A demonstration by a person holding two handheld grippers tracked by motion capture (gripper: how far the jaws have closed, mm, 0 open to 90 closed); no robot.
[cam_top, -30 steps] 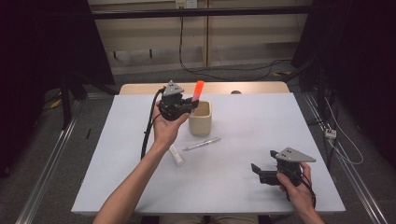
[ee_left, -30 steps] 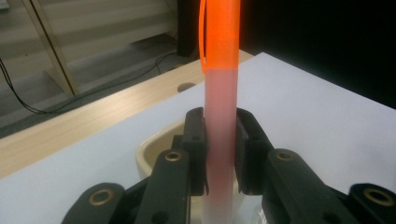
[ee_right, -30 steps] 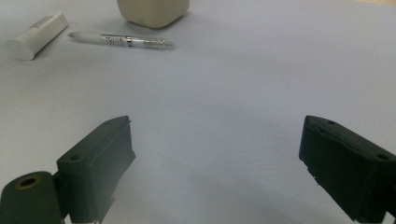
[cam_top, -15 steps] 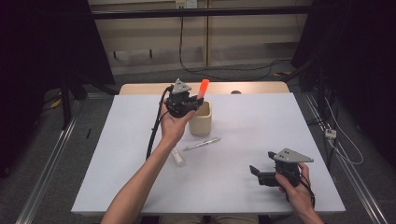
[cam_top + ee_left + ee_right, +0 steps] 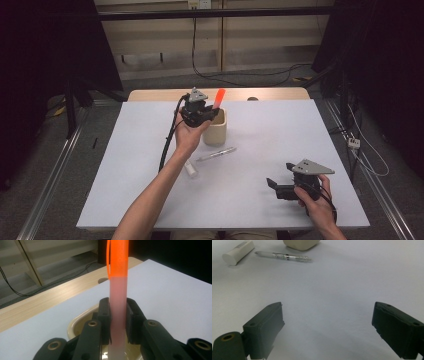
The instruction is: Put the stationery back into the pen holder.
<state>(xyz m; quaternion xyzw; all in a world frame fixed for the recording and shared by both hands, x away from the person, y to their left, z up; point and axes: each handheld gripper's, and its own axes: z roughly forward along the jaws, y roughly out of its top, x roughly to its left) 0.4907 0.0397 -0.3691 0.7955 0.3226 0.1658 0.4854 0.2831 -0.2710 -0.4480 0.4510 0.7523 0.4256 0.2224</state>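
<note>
1. Hand-held gripper on the left [image 5: 212, 114] is clamped on a translucent pink marker with a bright orange cap [image 5: 117, 302]; the left gripper view shows both black pads pressing the barrel on either side, cap end up, lower end dipping into the mouth of the squat cream ceramic cup [image 5: 82, 322].
2. Seen from the high view, the marker [image 5: 218, 98] leans a little, with its orange cap tilted away from the person and above the cup [image 5: 218, 131], which stands on the white counter [image 5: 270, 125] near its far edge. The step in hand looks like dropping the marker into that cup.
3. To do it well, I would bring the barrel closer to upright, so the tip clears the rim rather than catching on it.
4. Lower until the bottom end is well inside before easing the pads apart; a release from too high could bounce the marker out or tip the cup.
5. Open only a little, then lift straight up, so the pads do not drag the barrel back out.
6. Next candidates lie nearer the person: a clear-barrelled pen [image 5: 216, 154] and a short white cylinder [image 5: 190, 169], apart from each other and from the cup.
7. The right hand-held gripper [image 5: 272, 186] sits low over the counter's near right part, jaws wide with nothing between them; it could steady the cup if it wobbles.
</note>
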